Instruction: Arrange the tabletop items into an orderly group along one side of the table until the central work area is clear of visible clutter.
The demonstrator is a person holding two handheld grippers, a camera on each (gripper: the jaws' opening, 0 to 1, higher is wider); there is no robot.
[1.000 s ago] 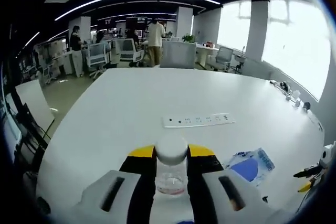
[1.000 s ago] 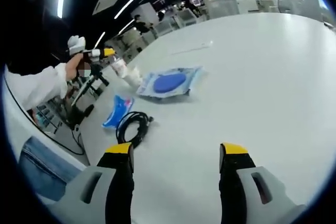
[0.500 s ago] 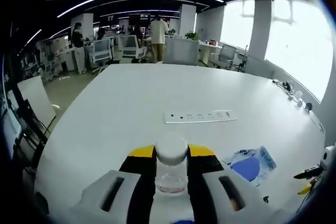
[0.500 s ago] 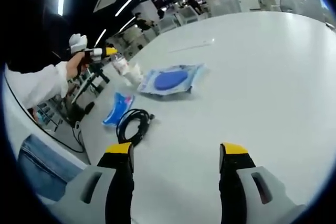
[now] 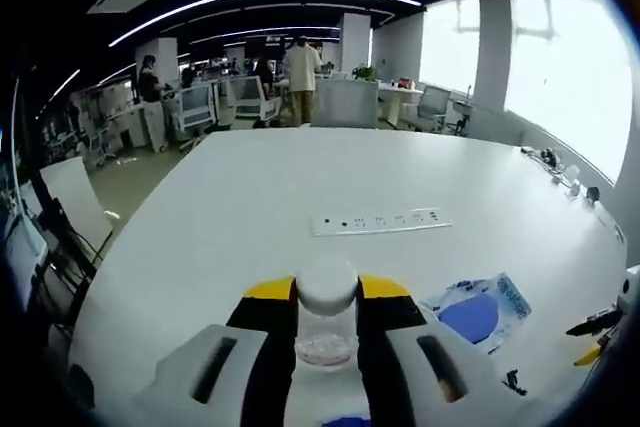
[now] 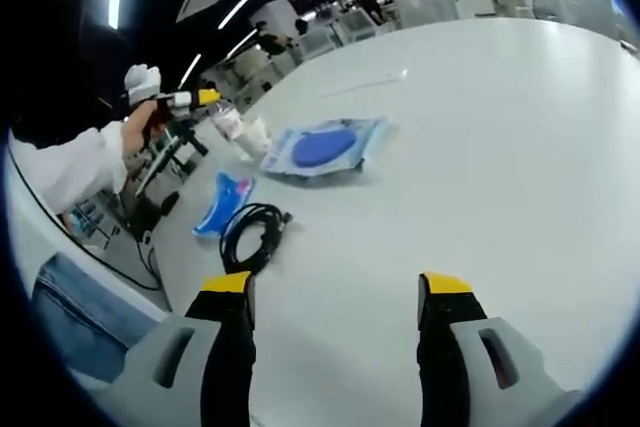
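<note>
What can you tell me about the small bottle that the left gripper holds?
The bottle is small, of clear plastic, with a round white cap on top. It stands upright between the yellow-tipped fingers of the left gripper, which press it from both sides. A little pinkish content lies low inside it. It hangs above the white table.

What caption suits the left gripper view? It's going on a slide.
Left gripper clamps a clear white-capped bottle above the white table.
</note>
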